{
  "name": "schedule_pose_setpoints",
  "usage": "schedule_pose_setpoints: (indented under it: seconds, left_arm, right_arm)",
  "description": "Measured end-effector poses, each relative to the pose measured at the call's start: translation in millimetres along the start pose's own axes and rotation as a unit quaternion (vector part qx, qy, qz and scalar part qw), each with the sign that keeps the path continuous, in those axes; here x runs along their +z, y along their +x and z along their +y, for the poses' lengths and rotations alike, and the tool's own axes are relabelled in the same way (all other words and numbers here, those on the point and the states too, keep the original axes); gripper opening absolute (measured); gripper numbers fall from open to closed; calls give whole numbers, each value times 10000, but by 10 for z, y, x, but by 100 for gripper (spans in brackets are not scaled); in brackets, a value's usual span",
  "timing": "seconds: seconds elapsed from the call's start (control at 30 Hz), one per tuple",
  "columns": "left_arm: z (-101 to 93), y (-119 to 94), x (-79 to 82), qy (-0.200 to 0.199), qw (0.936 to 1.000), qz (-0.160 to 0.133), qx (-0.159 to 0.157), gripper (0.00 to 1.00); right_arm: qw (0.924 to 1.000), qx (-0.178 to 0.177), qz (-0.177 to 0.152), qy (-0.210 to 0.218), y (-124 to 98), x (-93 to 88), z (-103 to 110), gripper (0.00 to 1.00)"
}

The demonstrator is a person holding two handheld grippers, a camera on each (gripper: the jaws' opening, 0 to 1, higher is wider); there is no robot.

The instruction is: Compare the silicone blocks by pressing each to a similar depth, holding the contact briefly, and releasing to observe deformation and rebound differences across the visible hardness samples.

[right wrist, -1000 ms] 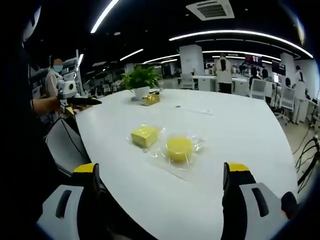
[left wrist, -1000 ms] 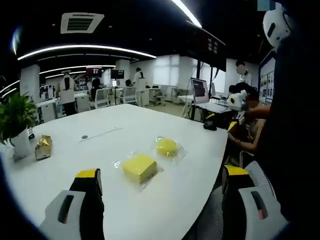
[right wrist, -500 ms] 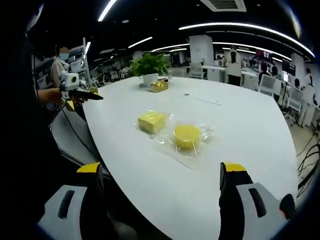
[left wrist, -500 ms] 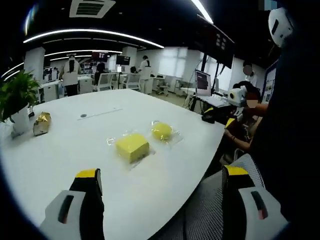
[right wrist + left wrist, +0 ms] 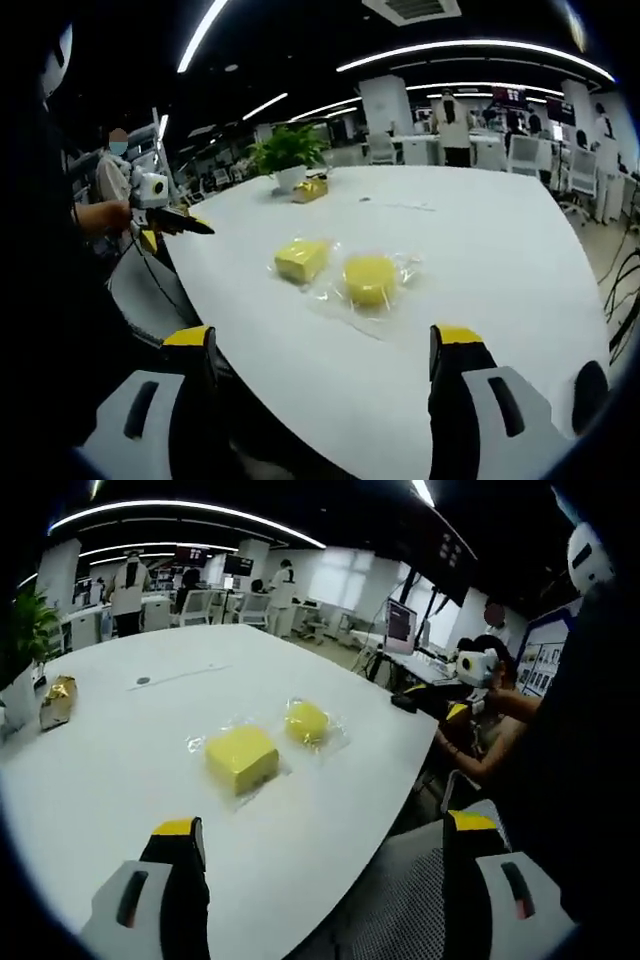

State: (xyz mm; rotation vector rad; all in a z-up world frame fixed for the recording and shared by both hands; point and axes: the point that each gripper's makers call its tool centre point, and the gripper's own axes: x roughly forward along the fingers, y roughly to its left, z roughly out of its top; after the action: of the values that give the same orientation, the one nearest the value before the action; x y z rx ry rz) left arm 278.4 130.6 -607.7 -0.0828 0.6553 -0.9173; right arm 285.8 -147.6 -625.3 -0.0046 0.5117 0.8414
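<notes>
Two wide-open, empty grippers, left gripper (image 5: 318,832) and right gripper (image 5: 322,342); a potted plant (image 5: 285,157) shows whole from the right.

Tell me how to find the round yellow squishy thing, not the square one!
Look at the big white table. Two yellow silicone samples lie side by side on it in clear plastic wrappers: a square yellow block and the round yellow silicone puck. The puck has a circular flat top and no corners, and it lies farther from the potted green plant.
</notes>
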Motion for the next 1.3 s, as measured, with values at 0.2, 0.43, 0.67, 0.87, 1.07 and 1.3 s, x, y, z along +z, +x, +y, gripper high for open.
schedule_pose_setpoints:
  seconds: [0.2, 0.43, 0.67, 0.87, 1.07, 1.3]
  left_arm:
    - [-73, 409, 395, -346, 9982, -137, -474, 77]
    - [-148, 941, 788, -982, 9905, -396, -881, 53]
    - [205, 1377, 905, -1916, 9789, -341, -623, 51]
    - [361, 1740, 860, -2223, 9743, -31, -375, 53]
    - [485, 2074, 725, -2766, 9599, 427, -146, 52]
    - [644, 2371, 569, -3351, 9388, 723, 330, 47]
  right_arm:
    - [9994, 310, -33, 128, -30, -23, 141, 66]
    - [9996, 233, -27, 140, -63, -34, 104, 61]
    - [9999, 98, 7, 140, -153, -85, 41, 60]
    - [9998, -38, 78, 181, -192, -145, -49, 59]
    - [9997, -183, -101, 97, -236, -58, -104, 57]
    - [9994, -321, 117, -72, -281, -133, -170, 58]
